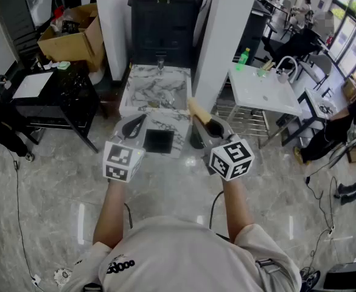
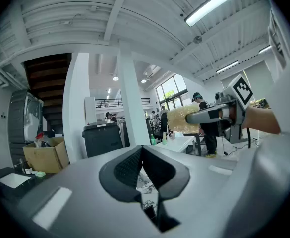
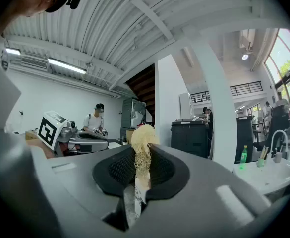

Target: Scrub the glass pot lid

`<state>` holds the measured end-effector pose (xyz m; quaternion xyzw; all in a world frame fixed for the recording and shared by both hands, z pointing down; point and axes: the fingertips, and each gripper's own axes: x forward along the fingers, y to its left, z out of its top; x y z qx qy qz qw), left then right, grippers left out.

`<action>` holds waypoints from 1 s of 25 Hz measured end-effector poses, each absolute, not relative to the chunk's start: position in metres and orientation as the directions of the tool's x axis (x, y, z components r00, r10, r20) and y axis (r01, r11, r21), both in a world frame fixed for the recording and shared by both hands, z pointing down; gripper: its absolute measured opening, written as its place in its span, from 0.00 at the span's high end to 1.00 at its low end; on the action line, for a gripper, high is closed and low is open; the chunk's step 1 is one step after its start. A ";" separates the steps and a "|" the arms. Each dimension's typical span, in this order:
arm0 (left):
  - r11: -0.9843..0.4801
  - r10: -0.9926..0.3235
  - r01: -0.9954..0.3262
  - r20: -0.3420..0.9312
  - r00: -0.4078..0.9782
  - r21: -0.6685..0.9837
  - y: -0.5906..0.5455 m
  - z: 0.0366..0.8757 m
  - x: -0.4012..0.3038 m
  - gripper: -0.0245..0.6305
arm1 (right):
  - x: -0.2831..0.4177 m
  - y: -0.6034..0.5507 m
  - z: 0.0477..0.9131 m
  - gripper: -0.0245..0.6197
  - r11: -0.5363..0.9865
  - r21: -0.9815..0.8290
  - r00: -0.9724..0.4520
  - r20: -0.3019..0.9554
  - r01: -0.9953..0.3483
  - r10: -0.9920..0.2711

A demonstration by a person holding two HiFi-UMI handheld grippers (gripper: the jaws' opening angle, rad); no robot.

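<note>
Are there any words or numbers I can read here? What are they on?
No text here can be read for sure.
The shirt print: dark letters, upside down and too blurred to read.
The marker cubes: black-and-white square patterns, not words.
The green bottle: label too small to read.

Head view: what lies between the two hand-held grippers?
In the head view, a black square on the marbled table shows between the left hand-held gripper and the right hand-held gripper.
</note>
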<state>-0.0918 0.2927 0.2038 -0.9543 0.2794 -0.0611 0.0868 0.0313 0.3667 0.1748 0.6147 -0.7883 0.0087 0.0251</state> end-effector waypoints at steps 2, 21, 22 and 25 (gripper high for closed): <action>-0.837 -0.531 -0.509 0.069 0.845 -0.202 0.296 0.202 -0.087 0.95 | 0.035 0.371 0.173 0.89 0.232 0.015 -0.231 0.049 -0.973 -0.972; -0.815 -0.571 -0.555 0.071 0.818 -0.164 0.321 0.208 -0.054 0.95 | 0.077 0.390 0.177 0.89 0.279 -0.031 -0.279 0.022 -0.960 -0.960; -0.812 -0.577 -0.561 0.071 0.814 -0.160 0.323 0.209 -0.051 0.95 | 0.081 0.392 0.179 0.89 0.282 -0.033 -0.282 0.026 -0.959 -0.959; -0.799 -0.596 -0.582 0.074 0.799 -0.154 0.331 0.212 -0.043 0.95 | 0.091 0.398 0.185 0.89 0.302 -0.032 -0.303 0.041 -0.953 -0.952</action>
